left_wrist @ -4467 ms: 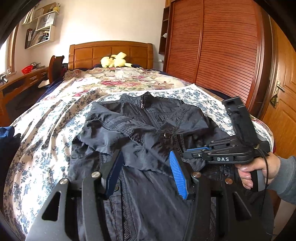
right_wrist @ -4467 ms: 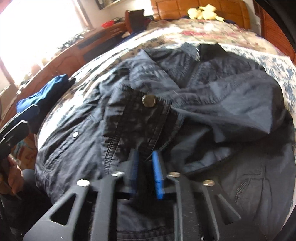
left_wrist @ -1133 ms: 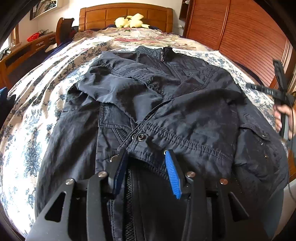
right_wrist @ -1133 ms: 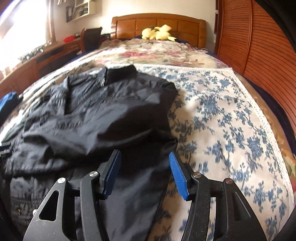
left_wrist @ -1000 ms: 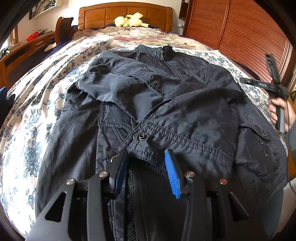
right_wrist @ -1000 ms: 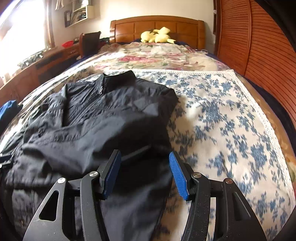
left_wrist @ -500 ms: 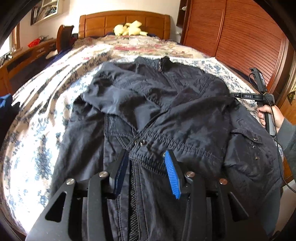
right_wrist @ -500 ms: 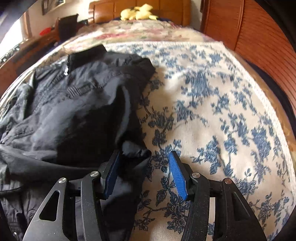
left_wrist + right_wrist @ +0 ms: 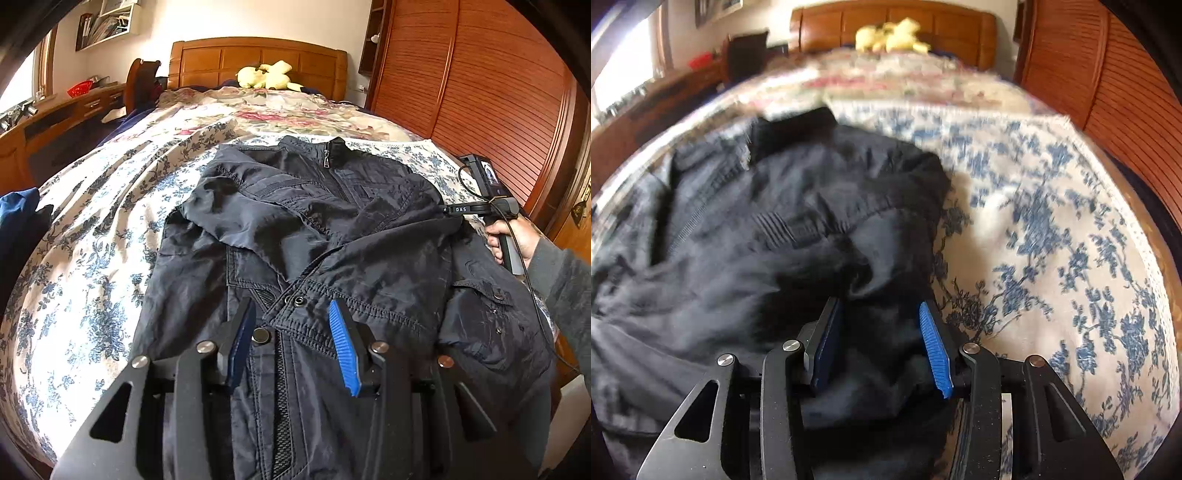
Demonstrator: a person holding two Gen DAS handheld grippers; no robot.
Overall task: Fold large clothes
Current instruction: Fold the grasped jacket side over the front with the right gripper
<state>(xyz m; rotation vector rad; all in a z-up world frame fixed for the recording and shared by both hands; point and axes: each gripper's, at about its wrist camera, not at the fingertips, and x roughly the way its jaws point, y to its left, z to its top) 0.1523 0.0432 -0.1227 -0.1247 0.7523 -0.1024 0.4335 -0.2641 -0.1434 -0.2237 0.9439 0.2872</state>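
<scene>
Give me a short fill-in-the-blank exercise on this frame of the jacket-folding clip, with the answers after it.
1. The dark jacket lies spread on a ____-patterned bedspread.
2. The plush toy by the headboard is ____ in colour.
3. The jacket's zip pull sits at its ____.
4. The fabric between the right gripper jaws belongs to the ____.

Answers: floral; yellow; collar; jacket

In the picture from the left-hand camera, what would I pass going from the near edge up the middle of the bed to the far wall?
Left tongs → dark jacket with its zipped collar → blue-flowered sheet → pink-flowered bedcover → yellow plush toy → wooden headboard.
</scene>
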